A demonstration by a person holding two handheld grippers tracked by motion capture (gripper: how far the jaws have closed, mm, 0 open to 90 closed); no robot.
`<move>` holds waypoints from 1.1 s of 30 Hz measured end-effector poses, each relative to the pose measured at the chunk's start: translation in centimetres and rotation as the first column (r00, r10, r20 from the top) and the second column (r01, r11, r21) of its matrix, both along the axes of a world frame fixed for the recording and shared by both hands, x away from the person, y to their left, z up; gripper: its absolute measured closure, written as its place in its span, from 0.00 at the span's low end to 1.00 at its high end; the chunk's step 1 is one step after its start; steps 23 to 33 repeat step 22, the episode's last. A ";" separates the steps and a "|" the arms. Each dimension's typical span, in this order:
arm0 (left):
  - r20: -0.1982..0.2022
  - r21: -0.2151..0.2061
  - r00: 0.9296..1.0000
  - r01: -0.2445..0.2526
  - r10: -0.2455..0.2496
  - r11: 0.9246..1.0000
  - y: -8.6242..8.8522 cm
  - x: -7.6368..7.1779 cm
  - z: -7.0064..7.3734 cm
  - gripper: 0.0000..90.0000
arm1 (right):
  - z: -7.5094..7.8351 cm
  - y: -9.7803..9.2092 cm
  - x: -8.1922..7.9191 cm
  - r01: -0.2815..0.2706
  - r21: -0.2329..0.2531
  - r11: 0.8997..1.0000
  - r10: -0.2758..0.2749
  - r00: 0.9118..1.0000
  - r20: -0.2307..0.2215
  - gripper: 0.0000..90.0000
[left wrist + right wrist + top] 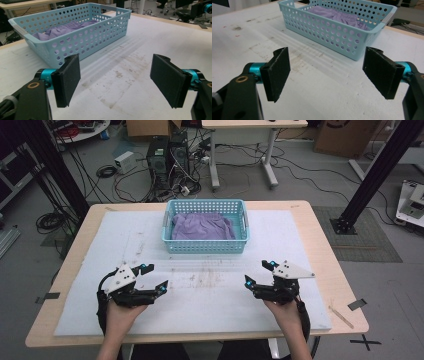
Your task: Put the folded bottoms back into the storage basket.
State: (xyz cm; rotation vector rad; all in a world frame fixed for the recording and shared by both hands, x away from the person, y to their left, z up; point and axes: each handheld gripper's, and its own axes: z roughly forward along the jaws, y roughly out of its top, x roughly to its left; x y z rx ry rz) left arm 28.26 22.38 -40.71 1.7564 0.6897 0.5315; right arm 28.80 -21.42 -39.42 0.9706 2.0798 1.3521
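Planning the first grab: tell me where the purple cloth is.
In the high view, the purple cloth lies inside the light-blue basket at the table's far centre.

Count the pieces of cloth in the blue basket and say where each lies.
1. A single purple cloth lies bunched inside the blue basket at the far middle of the table. More could be hidden beneath it; the folds do not let me tell.

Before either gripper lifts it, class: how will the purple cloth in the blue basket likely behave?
The purple cloth lies rumpled in folds, so it will probably hang floppy and drape. It looks thin, likely light. Lying within the blue basket walls, it may drag on the rim when lifted.
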 end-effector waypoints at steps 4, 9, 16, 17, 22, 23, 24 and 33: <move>-0.004 -0.003 1.000 -0.005 0.005 1.000 0.3 0.0 0.0 0.27 | -0.2 -0.2 0.1 0.008 -0.006 1.000 -0.008 1.000 0.004 0.25; -0.012 0.006 1.000 0.002 -0.002 1.000 0.2 0.2 -0.2 0.27 | -0.4 0.0 0.2 0.009 -0.017 1.000 -0.009 1.000 -0.003 0.25; -0.015 0.006 1.000 0.006 -0.006 1.000 0.2 0.1 -0.2 0.27 | -0.6 0.2 0.2 0.004 -0.032 0.999 -0.004 1.000 0.002 0.25; -0.014 0.006 1.000 0.003 -0.003 1.000 0.2 0.1 -0.2 0.27 | -0.5 0.1 0.2 0.005 -0.032 0.999 -0.005 1.000 -0.001 0.25; -0.017 0.005 1.000 0.003 -0.002 1.000 0.4 0.2 -0.2 0.27 | -0.6 -0.1 0.2 0.006 -0.030 1.000 -0.006 1.000 -0.001 0.25; -0.017 0.005 1.000 0.003 -0.002 1.000 0.4 0.2 -0.2 0.27 | -0.6 -0.1 0.2 0.006 -0.030 1.000 -0.006 1.000 -0.001 0.25; -0.017 0.005 1.000 0.003 -0.002 1.000 0.4 0.2 -0.2 0.27 | -0.6 -0.1 0.2 0.006 -0.030 1.000 -0.006 1.000 -0.001 0.25; -0.017 0.005 1.000 0.003 -0.002 1.000 0.4 0.2 -0.2 0.27 | -0.6 -0.1 0.2 0.006 -0.030 1.000 -0.006 1.000 -0.001 0.25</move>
